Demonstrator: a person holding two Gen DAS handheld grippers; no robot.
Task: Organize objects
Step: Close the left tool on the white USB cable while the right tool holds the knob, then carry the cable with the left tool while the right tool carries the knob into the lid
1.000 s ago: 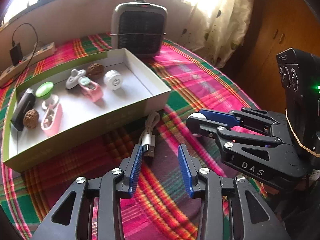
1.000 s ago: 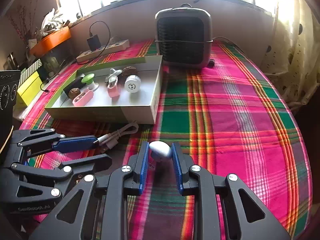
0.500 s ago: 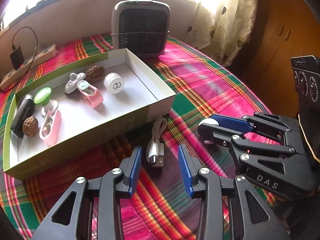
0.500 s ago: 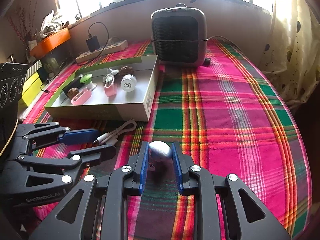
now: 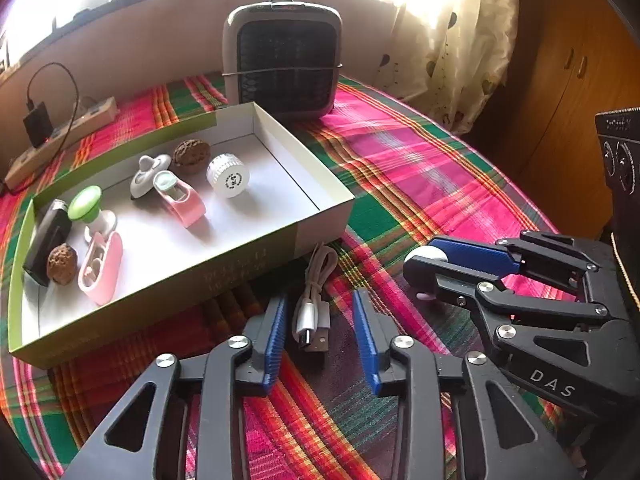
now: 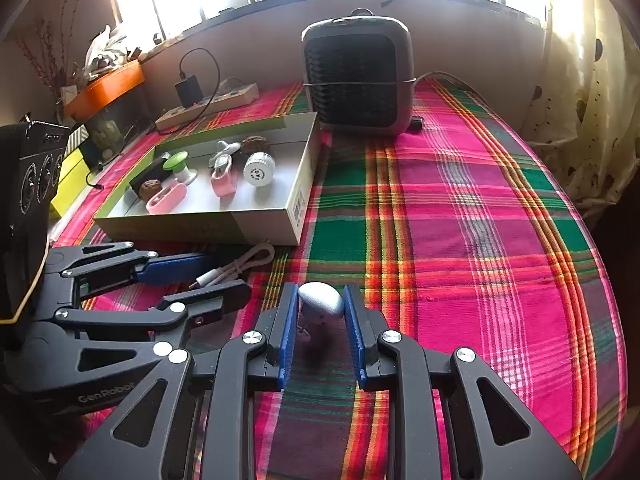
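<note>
Table w/ plaid cloth, pink/green/orange. Directly on it: shallow open box left of centre; grey heater/fan top centre, just behind box; power strip upper left w/ black charger plugged in; coiled white USB cable low centre, just in front of box.

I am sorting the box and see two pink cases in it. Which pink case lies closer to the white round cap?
The pink case in the middle of the box, just left of the white round cap. The other pink case lies far off beside a brown nut at the left end.
</note>
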